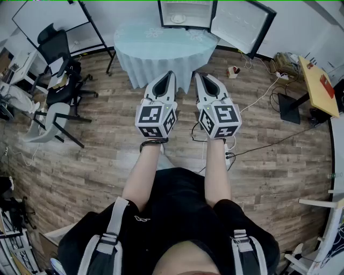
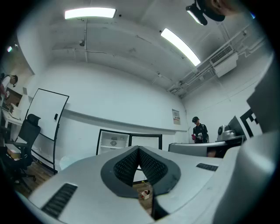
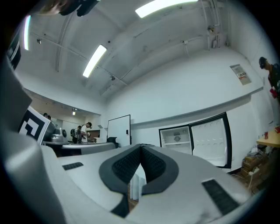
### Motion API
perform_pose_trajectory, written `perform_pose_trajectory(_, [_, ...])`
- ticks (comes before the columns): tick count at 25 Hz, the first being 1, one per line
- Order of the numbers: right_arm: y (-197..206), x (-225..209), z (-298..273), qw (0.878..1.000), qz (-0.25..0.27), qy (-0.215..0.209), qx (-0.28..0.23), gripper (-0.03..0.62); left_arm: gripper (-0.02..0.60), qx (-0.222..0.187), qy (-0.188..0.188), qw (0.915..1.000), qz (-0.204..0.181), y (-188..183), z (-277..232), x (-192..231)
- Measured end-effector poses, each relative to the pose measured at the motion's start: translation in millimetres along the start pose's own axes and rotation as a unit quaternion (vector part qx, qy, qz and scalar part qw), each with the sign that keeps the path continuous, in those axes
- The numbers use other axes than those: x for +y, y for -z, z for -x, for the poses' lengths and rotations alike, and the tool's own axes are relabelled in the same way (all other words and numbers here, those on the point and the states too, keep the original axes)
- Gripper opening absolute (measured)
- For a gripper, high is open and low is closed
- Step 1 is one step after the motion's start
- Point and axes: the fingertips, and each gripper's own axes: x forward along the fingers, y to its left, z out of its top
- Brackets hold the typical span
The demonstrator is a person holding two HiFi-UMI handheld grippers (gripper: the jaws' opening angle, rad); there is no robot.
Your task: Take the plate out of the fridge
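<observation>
A small fridge (image 1: 185, 13) stands open against the far wall, its door (image 1: 239, 24) swung to the right. A white plate (image 1: 178, 19) rests on a shelf inside. It also shows in the fridge in the left gripper view as a patterned plate (image 2: 113, 142) and in the right gripper view as the same plate (image 3: 176, 138). My left gripper (image 1: 170, 73) and right gripper (image 1: 199, 76) are held side by side at waist height, well short of the fridge. Both point toward it. The left gripper (image 2: 139, 149) and the right gripper (image 3: 141, 148) have their jaws closed tip to tip with nothing between them.
A round table with a pale blue cloth (image 1: 164, 45) stands between me and the fridge. Office chairs (image 1: 59, 53) and a tipped white chair (image 1: 51, 121) are on the left. Cables and a power strip (image 1: 233, 71) lie on the wooden floor. A yellow table (image 1: 318, 86) is at right.
</observation>
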Motion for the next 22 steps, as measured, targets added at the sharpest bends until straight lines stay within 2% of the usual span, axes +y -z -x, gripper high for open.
perform_pose_trajectory(9, [7, -8, -7, 1.0, 0.001, 0.005, 0.004, 0.003, 0.0, 0.006, 0.014, 0.9995, 0.029, 10, -13, 1])
perform_pose_trajectory(14, [6, -24, -18, 1.0, -0.003, 0.028, -0.003, 0.005, 0.0, 0.01, 0.021, 0.9989, 0.04, 15, -26, 7])
perform_pose_trajectory(22, [21, -29, -58, 0.999, -0.022, 0.036, 0.002, 0.005, 0.0, 0.009, 0.015, 0.9976, 0.066, 22, -45, 52])
